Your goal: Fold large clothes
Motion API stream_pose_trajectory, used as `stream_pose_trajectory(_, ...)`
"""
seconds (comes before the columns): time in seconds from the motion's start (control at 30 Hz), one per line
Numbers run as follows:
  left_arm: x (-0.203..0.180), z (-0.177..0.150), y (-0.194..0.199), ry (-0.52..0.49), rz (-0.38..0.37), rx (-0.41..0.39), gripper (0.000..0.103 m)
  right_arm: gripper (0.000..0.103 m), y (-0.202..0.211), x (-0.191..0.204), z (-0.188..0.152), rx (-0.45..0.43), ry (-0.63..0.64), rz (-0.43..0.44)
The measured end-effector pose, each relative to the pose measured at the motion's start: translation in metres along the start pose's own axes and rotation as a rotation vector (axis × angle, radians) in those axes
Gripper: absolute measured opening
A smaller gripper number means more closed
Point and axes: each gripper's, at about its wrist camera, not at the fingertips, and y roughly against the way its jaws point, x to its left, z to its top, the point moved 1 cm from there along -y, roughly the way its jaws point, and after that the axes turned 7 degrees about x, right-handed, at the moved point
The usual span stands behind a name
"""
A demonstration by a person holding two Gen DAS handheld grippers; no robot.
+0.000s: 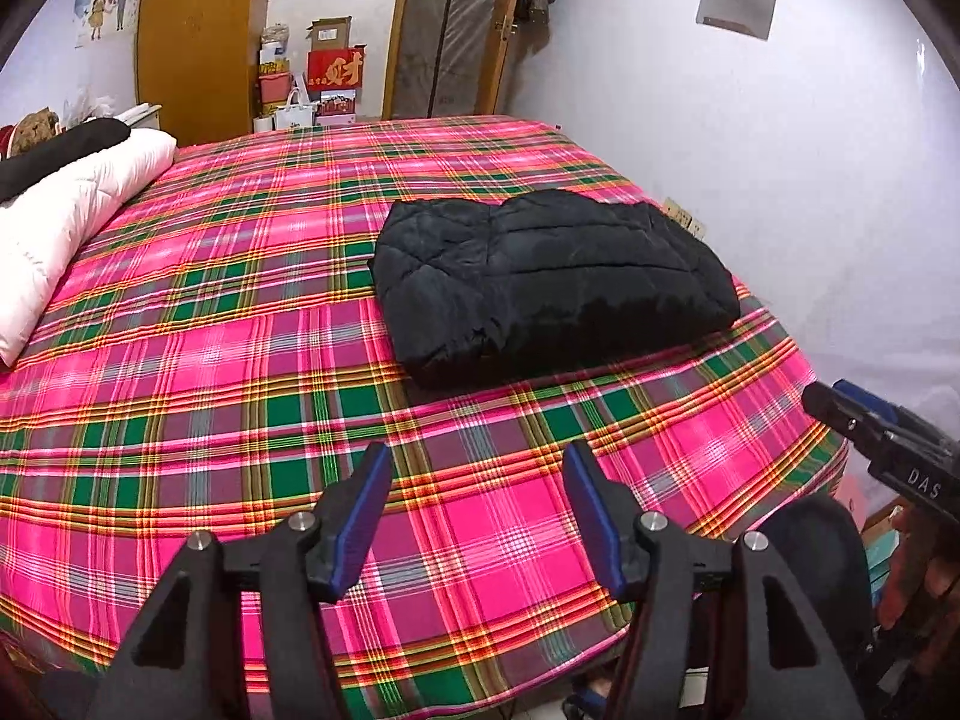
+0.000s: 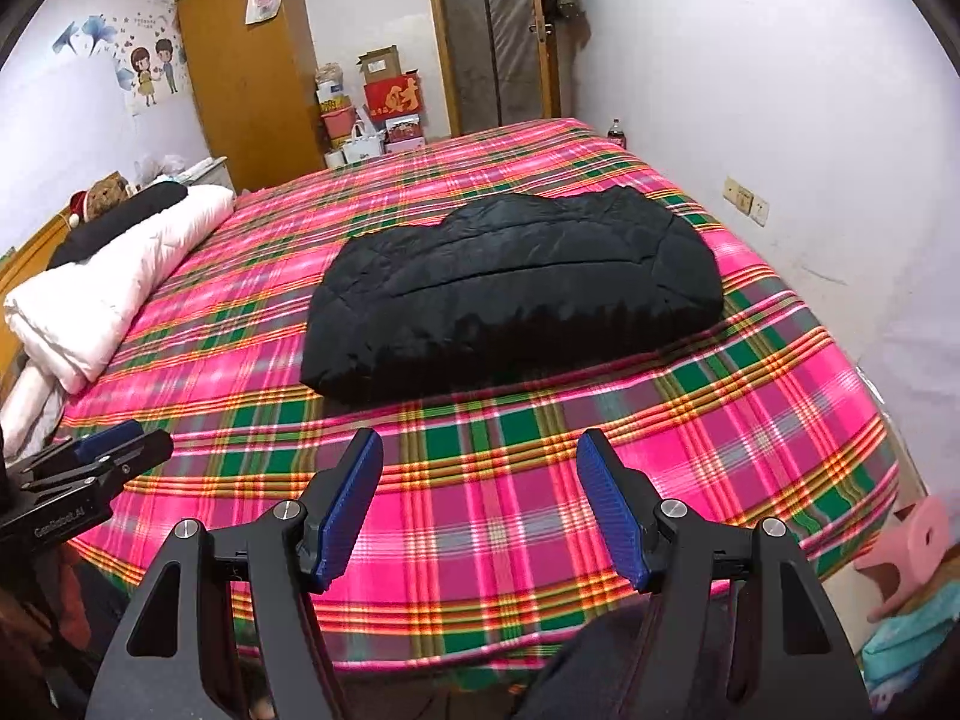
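Plaid bed [image 1: 240, 360]: black jacket [image 1: 552, 282] lies folded. Left tool [image 1: 474, 516] and right tool [image 2: 480, 504] agape, empty. Folding seemingly complete; next, perhaps tidying.

— What lies on the bed [image 1: 240, 360]?
— A black quilted jacket [image 1: 552, 282], folded into a thick, puffy rectangular bundle.
— Where exactly?
— Flat on the pink-and-green plaid sheet, toward the right side, its stitched panels facing up, its edges slightly rumpled.
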Motion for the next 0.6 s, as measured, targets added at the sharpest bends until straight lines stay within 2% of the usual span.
stream_pose_trajectory(0.2,-0.0059,-0.0019,-0.0056,-0.006,0.01,0.028,0.067,0.067,-0.0026,-0.0064,-0.0014,0.009,-0.006,-0.02)
stream_pose_trajectory(0.6,-0.0091,-0.0025,-0.0094,-0.02,0.012,0.041,0.067,0.067,-0.0055,-0.01,-0.0041,0.026,-0.002,-0.026)
